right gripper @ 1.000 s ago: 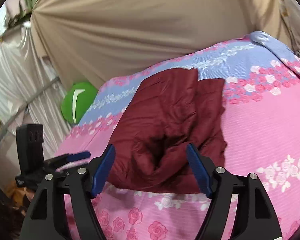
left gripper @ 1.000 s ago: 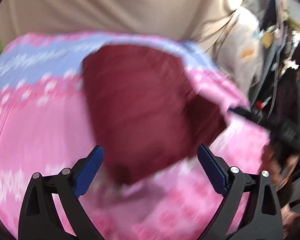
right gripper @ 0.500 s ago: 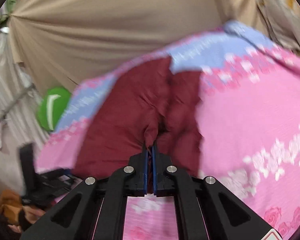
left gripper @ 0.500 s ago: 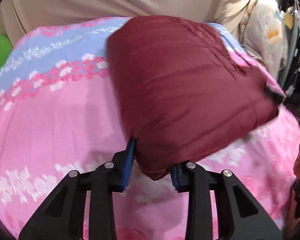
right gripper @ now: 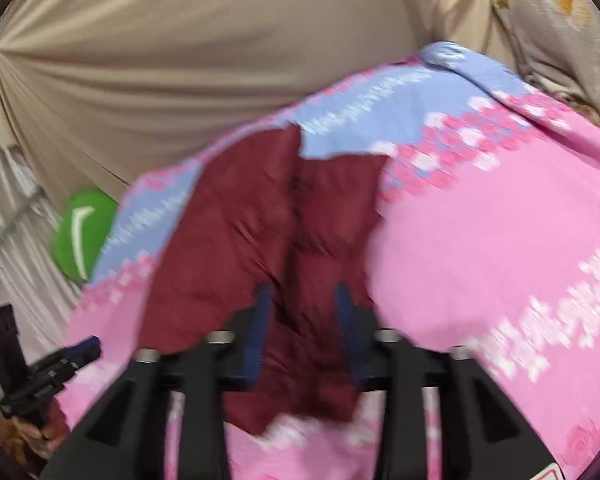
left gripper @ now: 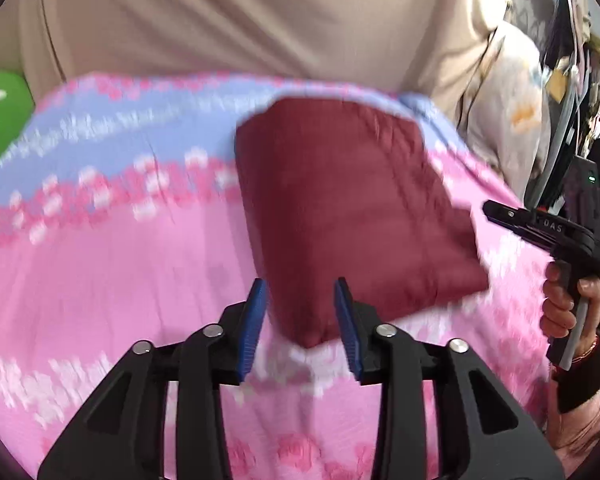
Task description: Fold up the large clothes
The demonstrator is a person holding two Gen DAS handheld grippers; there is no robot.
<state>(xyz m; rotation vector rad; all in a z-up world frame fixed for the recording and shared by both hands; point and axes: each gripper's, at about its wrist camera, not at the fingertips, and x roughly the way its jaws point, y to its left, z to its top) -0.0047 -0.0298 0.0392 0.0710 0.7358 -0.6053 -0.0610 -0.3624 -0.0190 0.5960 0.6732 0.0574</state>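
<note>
A folded dark red padded garment (left gripper: 352,208) lies on a pink and blue flowered bedsheet (left gripper: 112,264). My left gripper (left gripper: 300,320) is open, its blue pads on either side of the garment's near corner. My right gripper (right gripper: 304,328) is open over the garment's near edge (right gripper: 308,264), with the cloth between the pads. The right gripper also shows at the right of the left wrist view (left gripper: 548,232), held in a hand. The left gripper shows at the lower left of the right wrist view (right gripper: 44,372).
A beige curtain (left gripper: 260,20) hangs behind the bed. A green cushion (right gripper: 80,236) sits at the bed's far left. Pale fabric and clutter (left gripper: 520,120) stand to the right of the bed.
Both grippers were shut on the garment half a second ago and have opened, letting it go. The garment has settled flat on the sheet. Both views are blurred by motion.
</note>
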